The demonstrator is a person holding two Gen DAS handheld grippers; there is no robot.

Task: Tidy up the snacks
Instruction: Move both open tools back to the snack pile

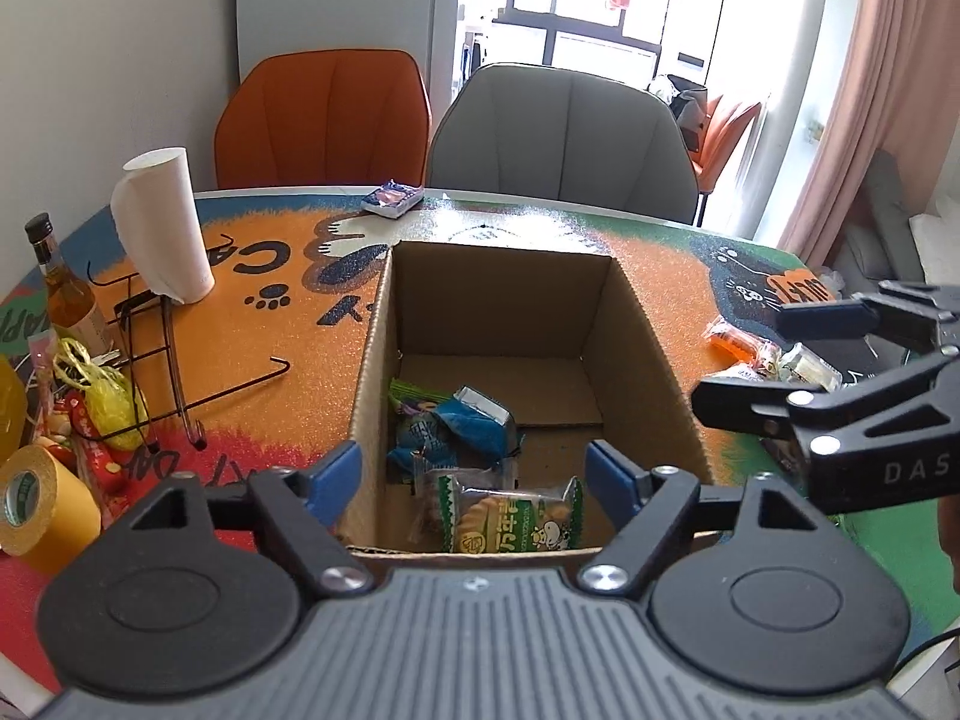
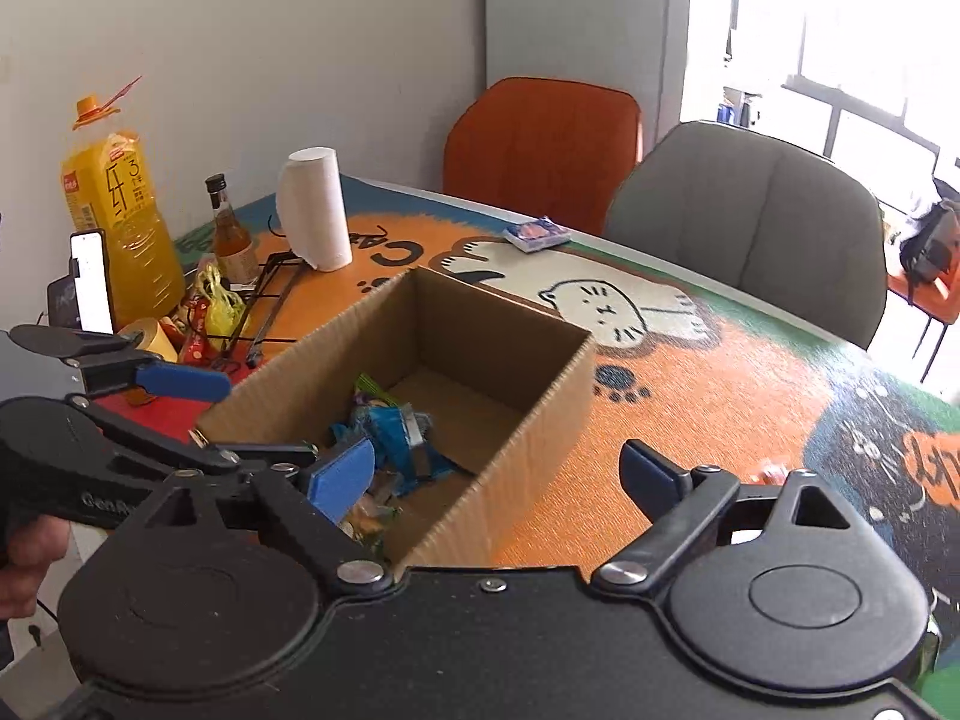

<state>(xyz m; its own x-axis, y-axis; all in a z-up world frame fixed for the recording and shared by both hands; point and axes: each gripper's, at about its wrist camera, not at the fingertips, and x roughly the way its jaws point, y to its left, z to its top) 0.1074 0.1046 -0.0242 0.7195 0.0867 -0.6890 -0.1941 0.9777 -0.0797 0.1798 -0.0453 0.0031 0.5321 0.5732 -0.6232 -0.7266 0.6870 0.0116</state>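
Observation:
An open cardboard box stands mid-table and also shows in the right wrist view. Inside lie a blue snack pack, a green-and-white biscuit pack and a purple-green pack. My left gripper is open and empty over the box's near edge. My right gripper is open and empty above the box's right wall; it also shows in the left wrist view. Loose snacks lie on the table right of the box. A blue-white pack lies at the far edge.
A paper towel roll, a glass bottle, a black wire rack, a yellow tape roll and bagged items crowd the left. A big juice bottle and a phone stand far left. Two chairs stand behind.

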